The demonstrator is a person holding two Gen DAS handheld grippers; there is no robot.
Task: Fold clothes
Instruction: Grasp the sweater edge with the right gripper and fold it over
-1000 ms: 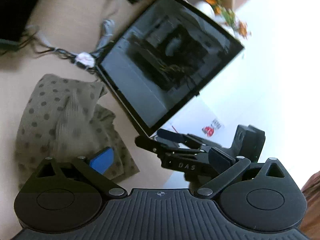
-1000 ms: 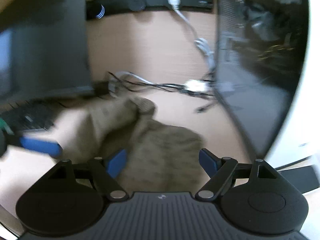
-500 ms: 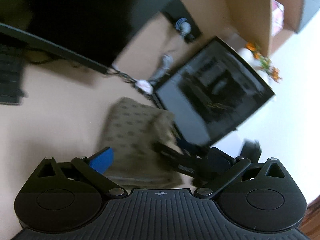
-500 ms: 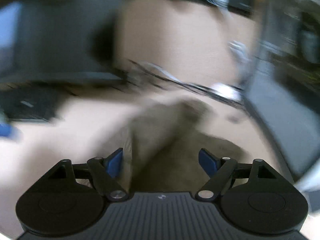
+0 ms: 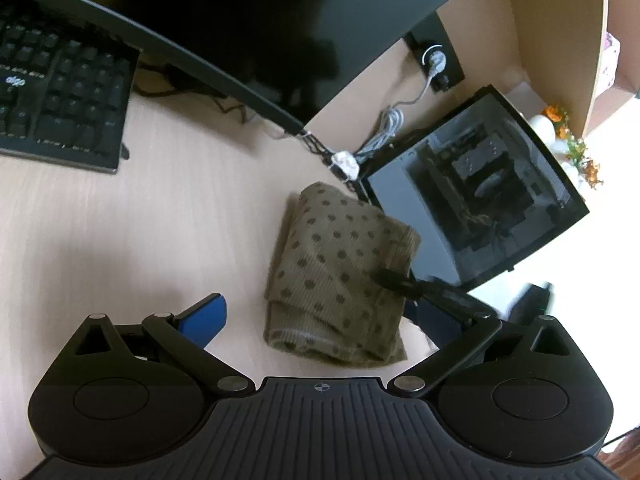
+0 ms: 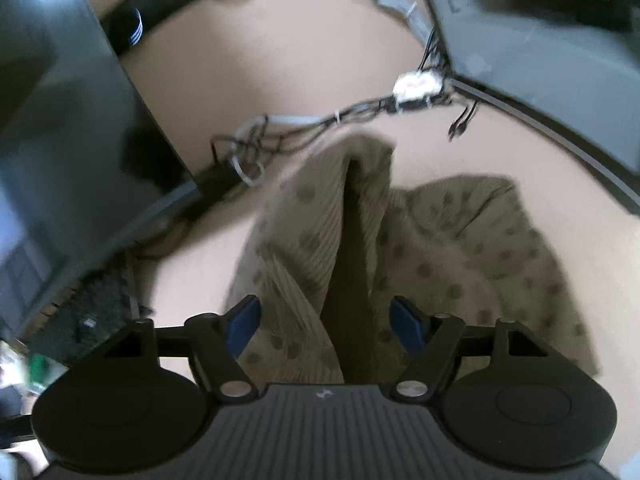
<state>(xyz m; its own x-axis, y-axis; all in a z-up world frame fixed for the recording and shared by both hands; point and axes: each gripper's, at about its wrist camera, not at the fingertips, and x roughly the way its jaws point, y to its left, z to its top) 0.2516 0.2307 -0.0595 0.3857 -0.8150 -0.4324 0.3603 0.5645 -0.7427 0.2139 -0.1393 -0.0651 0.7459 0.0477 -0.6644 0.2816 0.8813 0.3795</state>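
An olive-green cloth with dark dots lies folded on the light wooden desk, next to a dark glass-sided case. My left gripper is open and empty, hovering just in front of the cloth. My right gripper is open; a raised fold of the same cloth passes between its blue pads, and the rest spreads to the right. The right gripper's fingers also show in the left wrist view, lying over the cloth's right edge.
A black keyboard lies at the far left under a monitor. A glass-sided computer case stands right of the cloth. Tangled cables with a white tag run behind the cloth.
My left gripper has pulled back and to the left, so the whole folded cloth and the keyboard came into view. My right gripper has moved in over the cloth, a fold now rising between its fingers.
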